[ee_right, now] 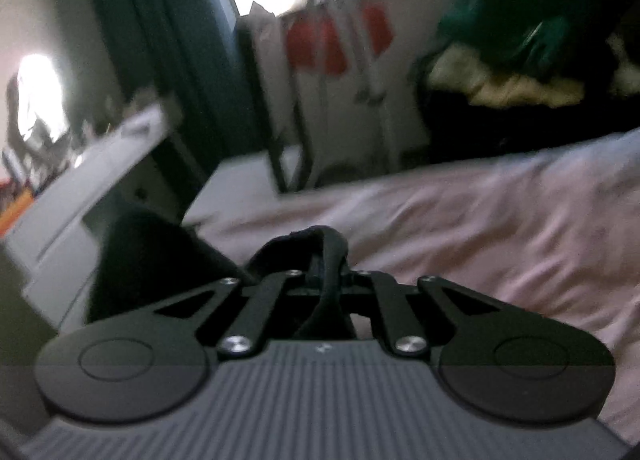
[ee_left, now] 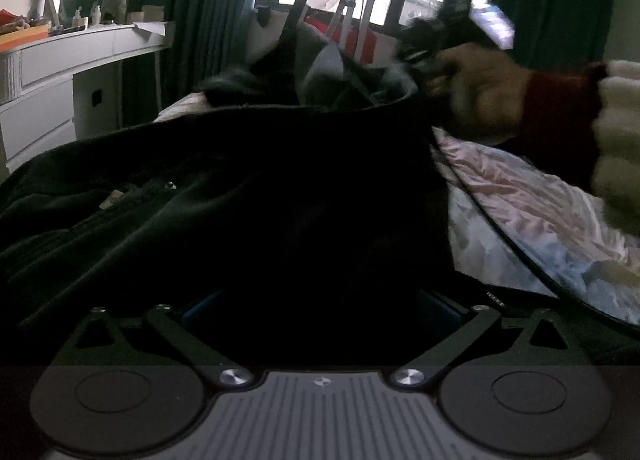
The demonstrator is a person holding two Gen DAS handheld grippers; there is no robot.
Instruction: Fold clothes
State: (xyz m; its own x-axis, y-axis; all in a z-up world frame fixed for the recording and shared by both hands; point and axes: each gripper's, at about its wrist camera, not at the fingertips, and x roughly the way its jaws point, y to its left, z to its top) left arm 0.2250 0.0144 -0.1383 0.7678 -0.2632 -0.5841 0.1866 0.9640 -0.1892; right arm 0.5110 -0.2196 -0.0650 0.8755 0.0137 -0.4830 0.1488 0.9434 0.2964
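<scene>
A black garment point(ee_left: 240, 196) lies spread over the bed and fills the left wrist view. It covers my left gripper point(ee_left: 320, 300); the fingers are wide apart and the cloth hides their tips. My right gripper point(ee_right: 320, 260) is shut on a bunched edge of the black garment point(ee_right: 312, 244) and holds it above the bed. In the left wrist view the person's right hand point(ee_left: 476, 88) holds that gripper at the garment's far right corner, lifted. The right wrist view is blurred.
The pale pink bedsheet point(ee_left: 520, 200) shows in both views point(ee_right: 460, 220). A white dresser point(ee_left: 60, 76) stands at the left. A drying rack point(ee_left: 356, 20) stands by the window. Dark clothes point(ee_left: 280, 76) pile at the bed's far end.
</scene>
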